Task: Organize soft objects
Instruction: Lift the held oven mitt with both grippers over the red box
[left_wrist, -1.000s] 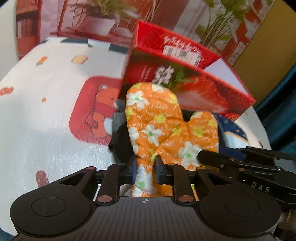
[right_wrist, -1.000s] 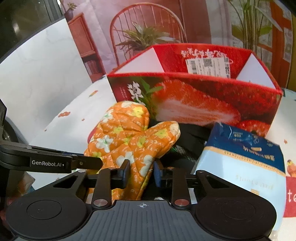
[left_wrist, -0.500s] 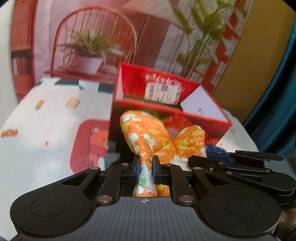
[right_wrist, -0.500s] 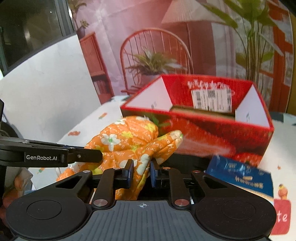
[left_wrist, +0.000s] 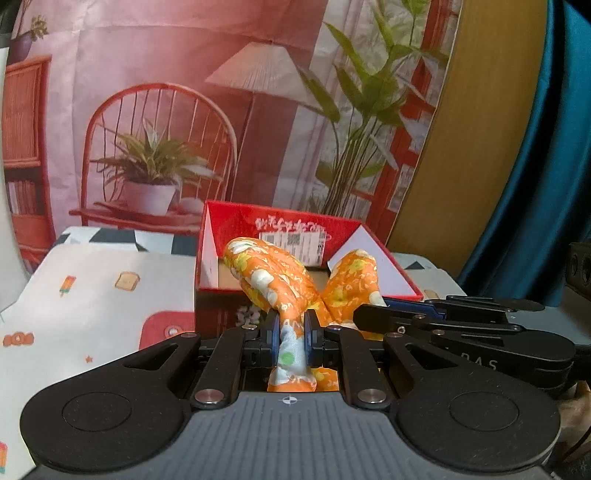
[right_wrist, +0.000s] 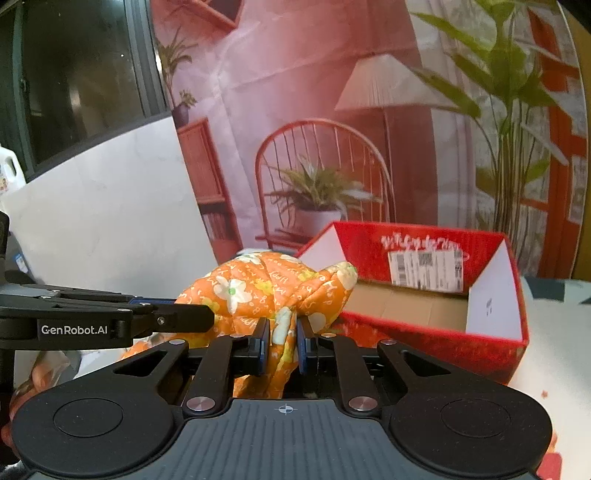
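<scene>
An orange flowered oven mitt (left_wrist: 273, 273) hangs in the air in front of an open red cardboard box (left_wrist: 236, 225). My left gripper (left_wrist: 291, 328) is shut on the mitt's cuff edge. In the right wrist view, the jaws of my right gripper (right_wrist: 282, 332) are closing, with their pads pressing a fold of the mitt (right_wrist: 258, 291). Each gripper shows in the other's view: the right gripper (left_wrist: 364, 317) comes in from the right, the left gripper (right_wrist: 207, 317) from the left. The box (right_wrist: 424, 332) is just beyond the mitt, its bare brown floor visible.
A white tablecloth (left_wrist: 92, 295) with cartoon prints covers the table under the box. Behind the box hangs a printed backdrop (left_wrist: 166, 110) of a chair, lamp and plants. A blue curtain (left_wrist: 546, 184) is at the right, a white panel (right_wrist: 110, 221) at the left.
Both grippers have risen with the mitt, lifting it off the table to the height of the box's rim. The right jaws narrowed on the fabric. The blue pack dropped out of view.
</scene>
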